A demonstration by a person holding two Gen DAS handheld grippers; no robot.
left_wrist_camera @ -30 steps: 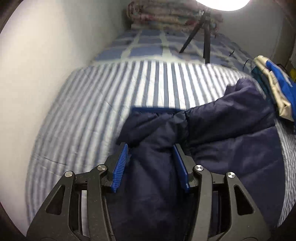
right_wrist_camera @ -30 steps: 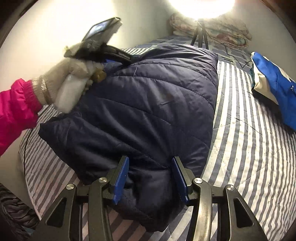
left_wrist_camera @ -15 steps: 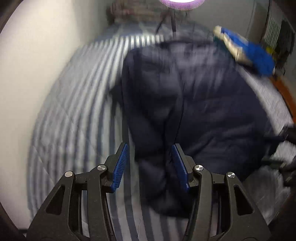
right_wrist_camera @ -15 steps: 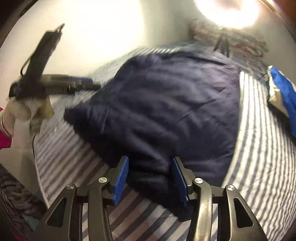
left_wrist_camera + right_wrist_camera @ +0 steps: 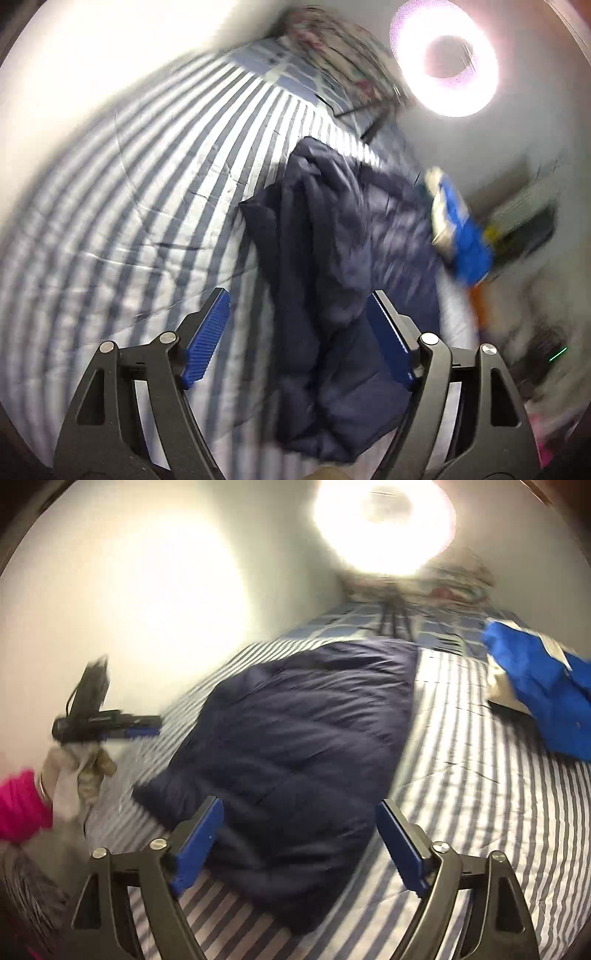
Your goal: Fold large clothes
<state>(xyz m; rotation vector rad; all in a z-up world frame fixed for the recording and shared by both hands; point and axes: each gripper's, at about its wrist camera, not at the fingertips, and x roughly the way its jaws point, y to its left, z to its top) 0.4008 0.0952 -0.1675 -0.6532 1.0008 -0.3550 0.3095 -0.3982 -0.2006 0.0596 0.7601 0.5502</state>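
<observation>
Both claws opening, left gripper (image 5: 297,339) and right gripper (image 5: 299,843) clear of navy jacket (image 5: 295,746); puffy fold likely springs back.

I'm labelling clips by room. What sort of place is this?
Most likely a bedroom: a bed with a striped sheet, folded bedding piled at its far end, and a navy padded jacket laid out on it. A ring light stands by.

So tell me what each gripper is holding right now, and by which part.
Nothing is held. The left gripper and the right gripper are both opening, pads clear of the navy jacket, which lies on the striped bed.
</observation>
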